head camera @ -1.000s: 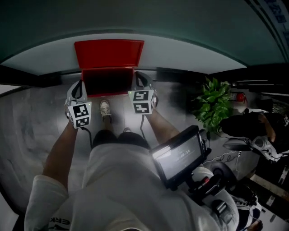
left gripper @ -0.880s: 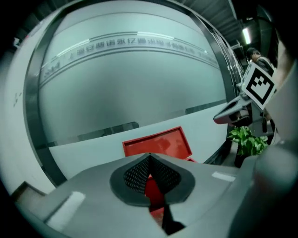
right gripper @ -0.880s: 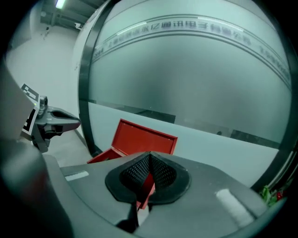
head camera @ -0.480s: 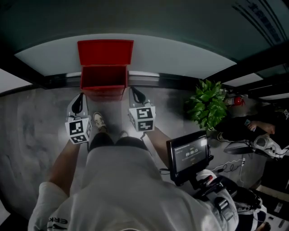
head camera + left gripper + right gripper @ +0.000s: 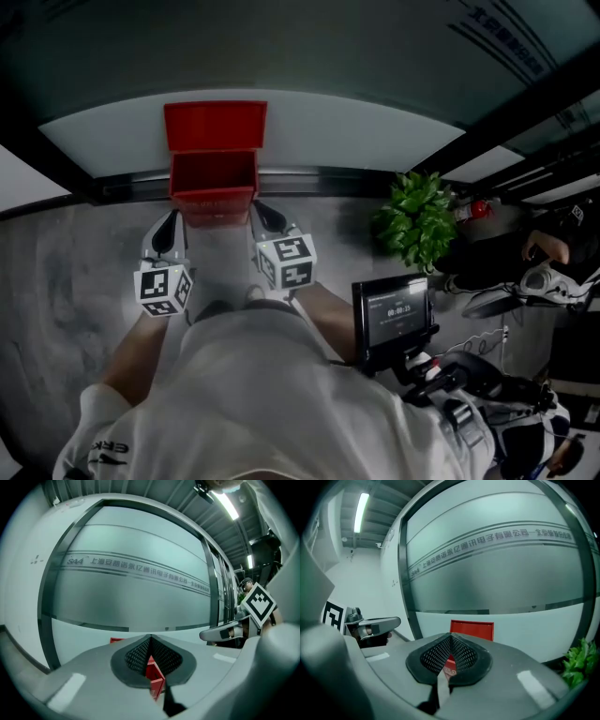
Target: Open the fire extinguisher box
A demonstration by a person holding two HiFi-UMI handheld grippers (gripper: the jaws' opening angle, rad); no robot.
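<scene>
Left gripper (image 5: 170, 228) and right gripper (image 5: 266, 217) have withdrawn from the open box (image 5: 215, 195).

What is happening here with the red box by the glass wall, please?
A person stands facing a red box on the floor against the glass wall. Its lid is already up, standing against the wall, so the box is open. The left tongs and right tongs, one in each hand, are both shut and empty, held short of the box.
</scene>
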